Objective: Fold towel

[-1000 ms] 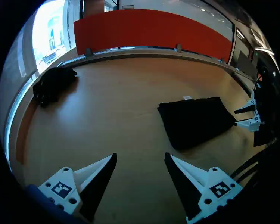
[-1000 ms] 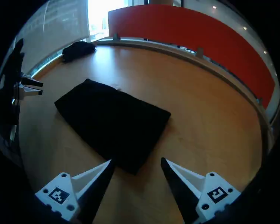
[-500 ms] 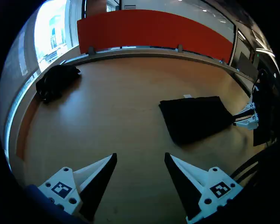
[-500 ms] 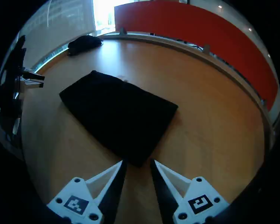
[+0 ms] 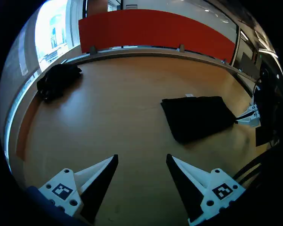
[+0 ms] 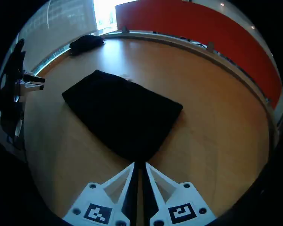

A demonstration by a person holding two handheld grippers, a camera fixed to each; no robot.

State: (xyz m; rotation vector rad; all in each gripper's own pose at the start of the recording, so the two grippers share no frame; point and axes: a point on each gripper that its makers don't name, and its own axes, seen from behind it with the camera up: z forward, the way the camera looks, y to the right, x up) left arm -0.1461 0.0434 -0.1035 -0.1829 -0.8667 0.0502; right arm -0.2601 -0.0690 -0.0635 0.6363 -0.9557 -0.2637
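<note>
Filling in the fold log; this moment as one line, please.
phase: grasp | right gripper: shut on towel corner | left gripper: open, off towel | towel: flat on table

Matt black cloth towel (image 6: 122,116), glossy wooden table (image 5: 115,109)

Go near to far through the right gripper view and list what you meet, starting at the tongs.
Right tongs, closed at the towel's near corner → black towel → bare wooden tabletop → dark bundle at the table's far edge → red panel behind the table.
</note>
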